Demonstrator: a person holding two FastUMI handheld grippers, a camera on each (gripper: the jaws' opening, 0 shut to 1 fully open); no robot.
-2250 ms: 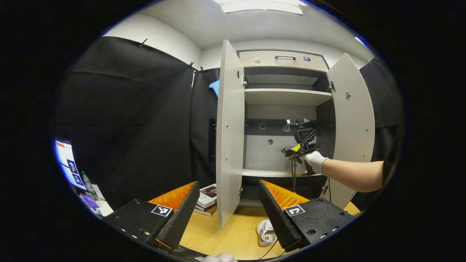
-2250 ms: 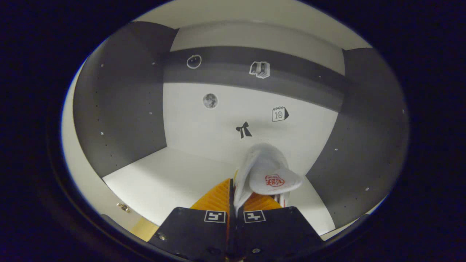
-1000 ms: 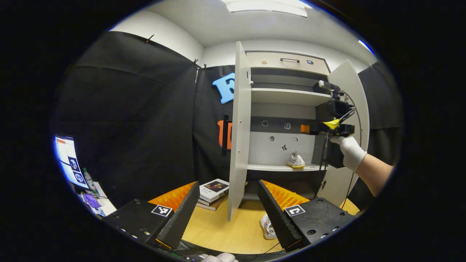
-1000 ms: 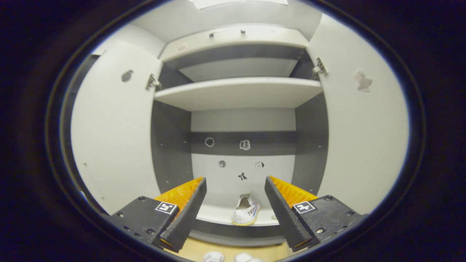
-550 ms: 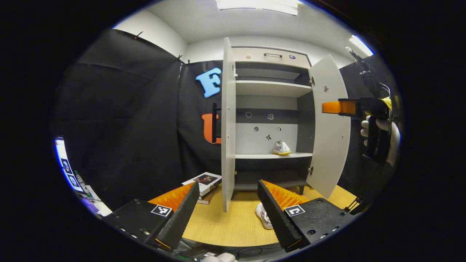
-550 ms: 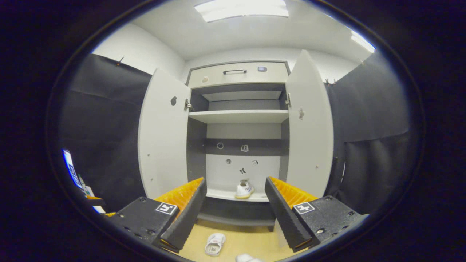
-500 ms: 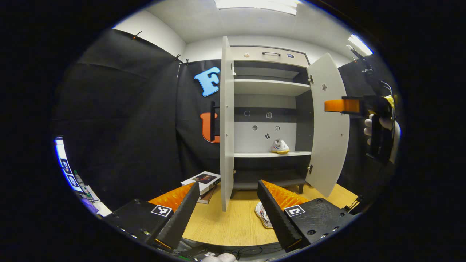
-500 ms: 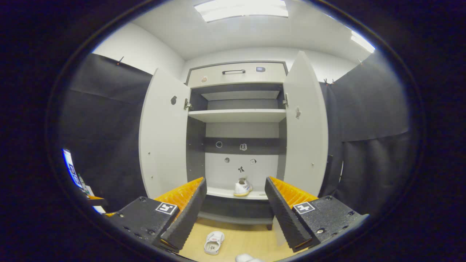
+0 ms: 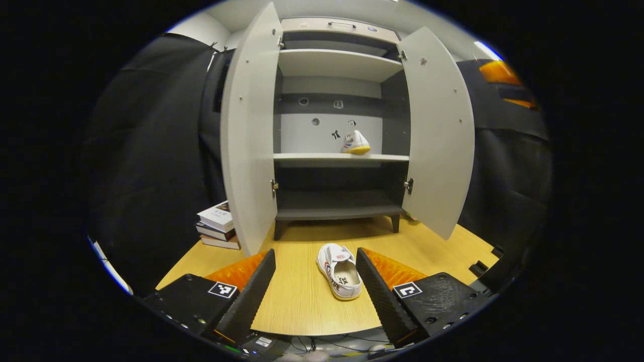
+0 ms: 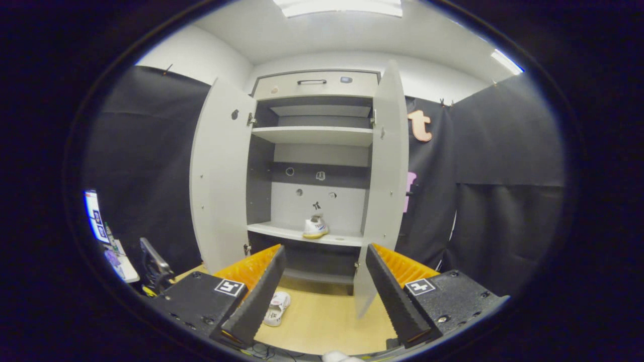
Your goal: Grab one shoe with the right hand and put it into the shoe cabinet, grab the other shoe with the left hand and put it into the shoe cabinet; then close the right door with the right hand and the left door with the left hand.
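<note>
My left gripper (image 9: 316, 281) is spread wide, grasping nothing, and looks down at the second shoe (image 9: 340, 264) lying on the wooden floor (image 9: 302, 301) just ahead of its fingers, in front of the shoe cabinet (image 9: 332, 40). My right gripper (image 10: 322, 281) is likewise spread and empty, facing the cabinet from farther back. The first shoe (image 10: 315, 227) stands on the middle shelf (image 10: 282, 232). The left door (image 9: 249, 125) and the right door (image 9: 440, 125) both stand open. A stack of books (image 9: 217, 229) lies beside the left door.

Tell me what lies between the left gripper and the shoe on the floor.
Nothing: in the left gripper view, bare wooden floor separates the open left gripper from the shoe.
</note>
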